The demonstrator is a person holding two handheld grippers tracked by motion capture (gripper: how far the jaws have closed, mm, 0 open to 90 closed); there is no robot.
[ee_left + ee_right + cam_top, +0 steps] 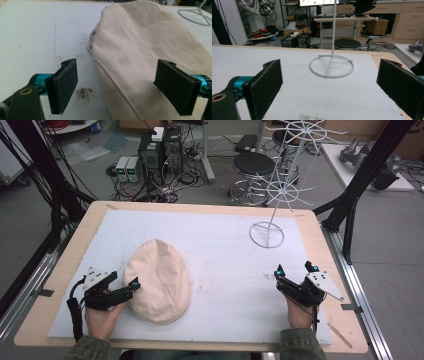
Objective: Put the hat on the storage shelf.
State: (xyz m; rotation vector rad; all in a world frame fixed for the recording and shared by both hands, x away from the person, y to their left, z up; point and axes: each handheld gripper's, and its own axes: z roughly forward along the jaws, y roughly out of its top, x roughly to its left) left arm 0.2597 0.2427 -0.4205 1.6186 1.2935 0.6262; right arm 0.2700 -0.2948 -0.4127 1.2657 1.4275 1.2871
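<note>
Overhead: cream hat (157,281) flat on white mat (225,245), left gripper (131,285) at its left edge, right gripper (296,269) spread wide, well apart. Left gripper view: jaws wide, straddling hat's rim (150,50). Right gripper view: jaws wide, facing wire stand (332,65).

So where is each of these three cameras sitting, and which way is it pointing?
High view: above the person's side of the table, looking forward and down; both hands show, holding the left tool and right tool.
Left gripper view: rides on the left tool, looking along its open jaws at the cream hat.
Right gripper view: rides on the right tool, looking between its open jaws at the white wire stand.
Shared: the hat shows in the high and left gripper views; the stand in all three.
</note>
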